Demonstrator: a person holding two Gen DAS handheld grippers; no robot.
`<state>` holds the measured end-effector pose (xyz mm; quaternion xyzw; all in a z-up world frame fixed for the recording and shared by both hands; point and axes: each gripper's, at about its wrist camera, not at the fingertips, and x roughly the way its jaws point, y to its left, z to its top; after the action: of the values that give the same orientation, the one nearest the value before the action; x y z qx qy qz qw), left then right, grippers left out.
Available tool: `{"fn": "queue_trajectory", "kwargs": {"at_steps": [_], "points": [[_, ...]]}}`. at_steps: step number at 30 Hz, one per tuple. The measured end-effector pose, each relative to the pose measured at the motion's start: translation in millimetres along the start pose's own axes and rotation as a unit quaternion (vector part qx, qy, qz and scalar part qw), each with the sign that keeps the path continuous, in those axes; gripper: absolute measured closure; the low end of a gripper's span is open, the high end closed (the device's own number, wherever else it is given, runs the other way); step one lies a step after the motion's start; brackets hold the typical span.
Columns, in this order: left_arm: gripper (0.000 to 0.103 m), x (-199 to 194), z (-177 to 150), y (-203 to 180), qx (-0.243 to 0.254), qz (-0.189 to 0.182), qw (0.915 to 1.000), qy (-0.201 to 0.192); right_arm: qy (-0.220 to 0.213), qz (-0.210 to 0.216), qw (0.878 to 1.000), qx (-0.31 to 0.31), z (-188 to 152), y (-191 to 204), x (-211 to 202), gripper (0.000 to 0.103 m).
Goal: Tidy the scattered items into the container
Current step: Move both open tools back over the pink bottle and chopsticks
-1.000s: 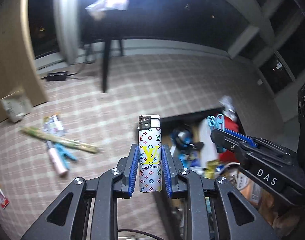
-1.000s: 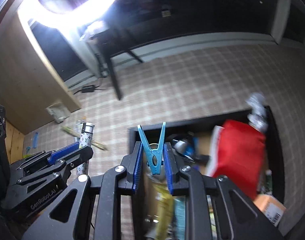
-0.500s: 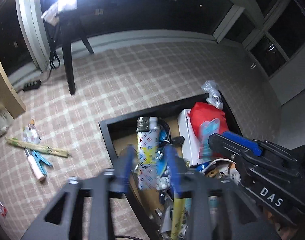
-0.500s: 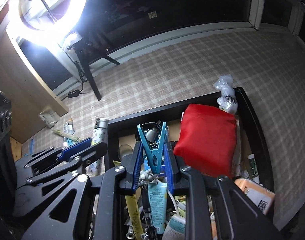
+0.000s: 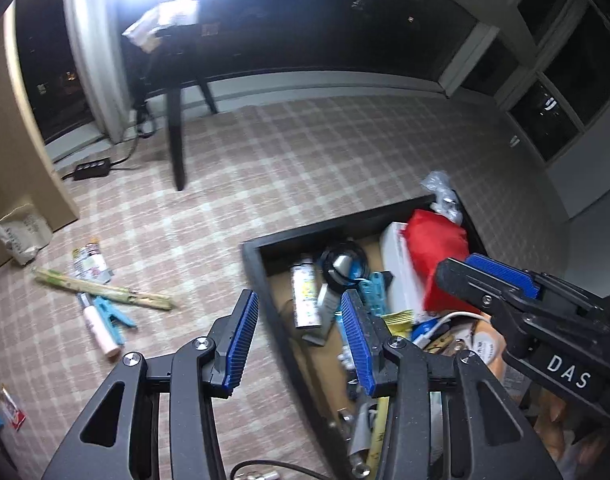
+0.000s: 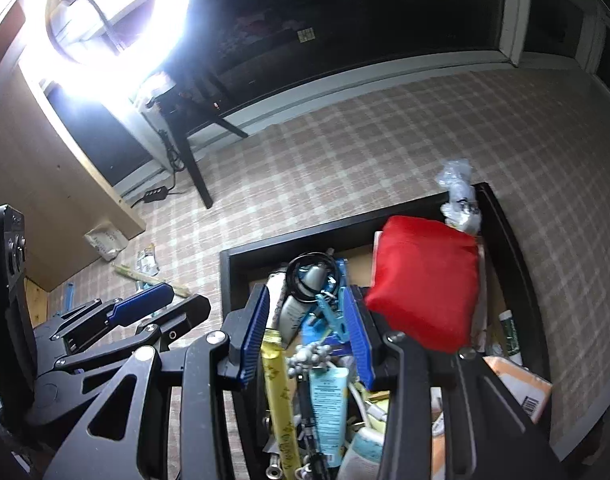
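We have just been opening both the left gripper (image 5: pixel 301 338) and right gripper (image 6: pixel 307 336) over the black box (image 5: pixel 261 276), jaws spread and empty, lighter (image 5: pixel 305 298) and blue clothespin (image 6: pixel 331 312) inside, so next we fetch the floor clothespin (image 5: pixel 113 314).

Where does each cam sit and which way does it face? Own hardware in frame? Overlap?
Left wrist: on the left hand-held gripper, aimed steeply down at the black tray's left edge and the checked carpet; own open jaws show, right hand-held gripper at right.
Right wrist: on the right hand-held gripper, looking down into the tray; own open jaws show, left hand-held gripper at left.
Shared: tray, red pouch, carpet, each other's gripper.
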<state>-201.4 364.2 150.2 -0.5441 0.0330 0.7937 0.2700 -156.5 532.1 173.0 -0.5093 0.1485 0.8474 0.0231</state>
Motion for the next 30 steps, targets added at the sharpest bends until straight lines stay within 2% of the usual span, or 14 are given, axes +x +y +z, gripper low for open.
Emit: {"fn": "queue_trajectory", "kwargs": {"at_steps": [9, 15, 20, 30], "points": [[0.063, -11, -11, 76, -0.067, 0.044, 0.9968, -0.003, 0.016, 0.033, 0.998, -0.059, 0, 57, 16, 0.065], [0.064, -10, -25, 134, -0.128, 0.066, 0.9896, 0.001, 0.039, 0.051, 0.992, -0.111, 1, 102, 41, 0.065], [0.068, -4, -35, 171, -0.179, 0.062, 0.9818, 0.011, 0.063, 0.069, 0.984, -0.151, 4, 134, 65, 0.065], [0.068, 23, -40, 197, -0.208, 0.070, 0.9750, 0.036, 0.114, 0.077, 0.969, -0.207, 0, 177, 124, 0.065]]}}
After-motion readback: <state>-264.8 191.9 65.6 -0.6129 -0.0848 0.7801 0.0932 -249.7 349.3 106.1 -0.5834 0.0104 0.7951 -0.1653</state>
